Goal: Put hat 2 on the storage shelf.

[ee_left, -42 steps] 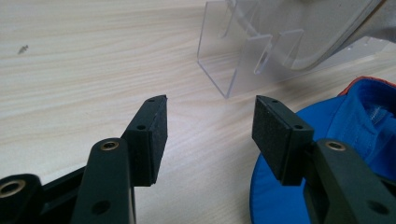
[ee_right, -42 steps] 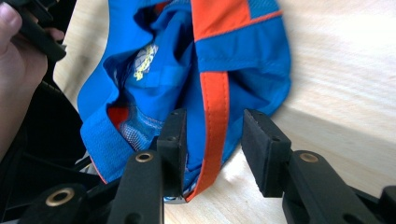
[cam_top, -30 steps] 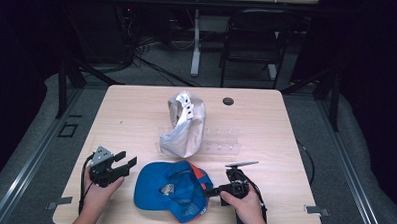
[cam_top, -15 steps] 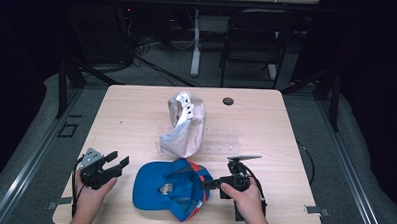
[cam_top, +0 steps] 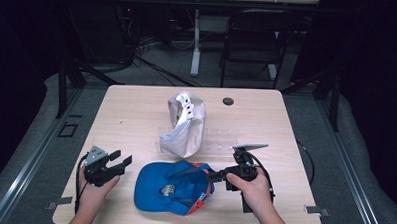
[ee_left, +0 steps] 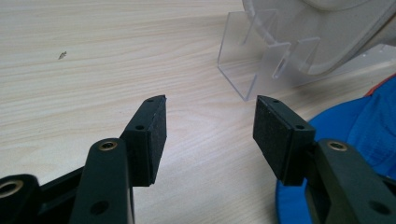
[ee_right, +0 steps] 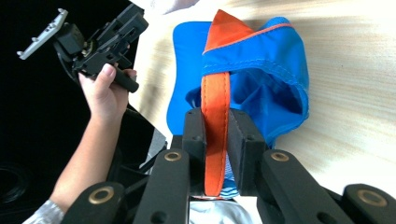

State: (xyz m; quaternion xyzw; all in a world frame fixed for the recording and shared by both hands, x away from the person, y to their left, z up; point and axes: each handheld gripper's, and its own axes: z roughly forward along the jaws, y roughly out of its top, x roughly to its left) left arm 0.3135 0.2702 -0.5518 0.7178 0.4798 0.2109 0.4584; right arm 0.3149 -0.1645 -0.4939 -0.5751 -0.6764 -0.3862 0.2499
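Wooden table [cam_top: 136, 115] — blue cap [cam_top: 169, 188], white cap [cam_top: 186, 126], clear stand [cam_top: 218, 141].

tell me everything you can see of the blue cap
The blue cap is soft blue fabric with orange trim and an orange band across its back, plus a small emblem in the high view. It lies at the near edge of the table, just in front of the white cap on its clear stand. The right gripper is shut on the orange band, lifting that side; the brim rests on the wood.

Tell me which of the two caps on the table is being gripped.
The blue fabric cap with orange trim, nearest the person. The right gripper is shut on its orange strap. The white cap sits untouched on the clear plastic stand.
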